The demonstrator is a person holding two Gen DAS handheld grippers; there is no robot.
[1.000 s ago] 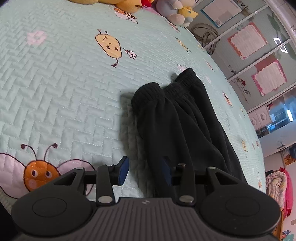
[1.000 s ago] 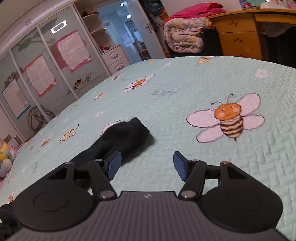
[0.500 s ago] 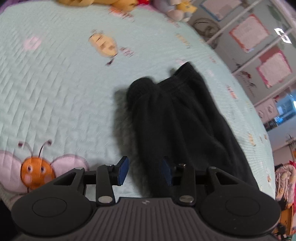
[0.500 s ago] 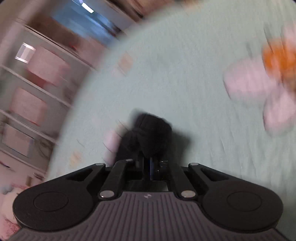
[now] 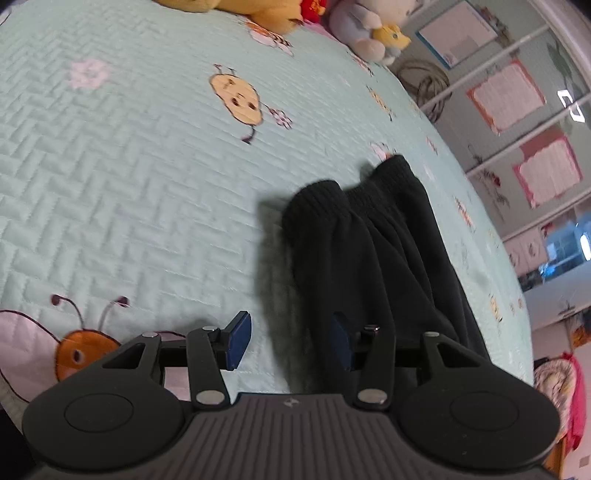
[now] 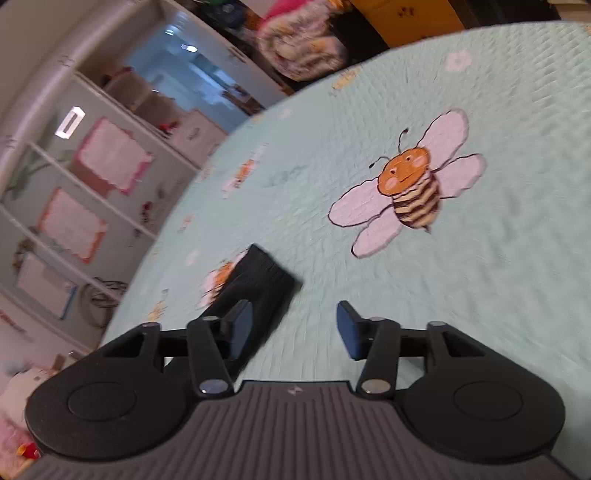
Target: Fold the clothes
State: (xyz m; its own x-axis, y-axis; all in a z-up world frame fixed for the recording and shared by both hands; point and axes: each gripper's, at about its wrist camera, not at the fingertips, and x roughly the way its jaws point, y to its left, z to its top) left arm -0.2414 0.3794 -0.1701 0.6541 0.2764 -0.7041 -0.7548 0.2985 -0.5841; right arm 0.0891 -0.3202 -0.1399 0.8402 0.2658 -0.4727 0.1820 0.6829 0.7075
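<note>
Black trousers [image 5: 373, 258] lie lengthwise on the mint quilted bedspread [image 5: 129, 184], with the ribbed waistband at the far end. My left gripper [image 5: 290, 341] hovers open over the near part. Its right pad is above the cloth, its left pad above the bedspread, and the cloth's left edge runs between them. In the right wrist view the trousers' other end [image 6: 258, 284] lies flat, partly behind my left finger. My right gripper [image 6: 294, 328] has its jaws opening, with only bedspread between them.
Plush toys [image 5: 373, 33] sit at the bed's far edge. A wardrobe with pink-framed panels [image 6: 110, 155] runs along the bed's side. A rolled quilt [image 6: 299, 44] and a yellow dresser [image 6: 406, 14] stand beyond the bed. A large bee print [image 6: 410, 188] lies right of the cloth.
My right gripper was shut at the trousers' end half a second ago and now stands open again, rolled and shifted right; the end lies flatter. The left view shifted only slightly.
</note>
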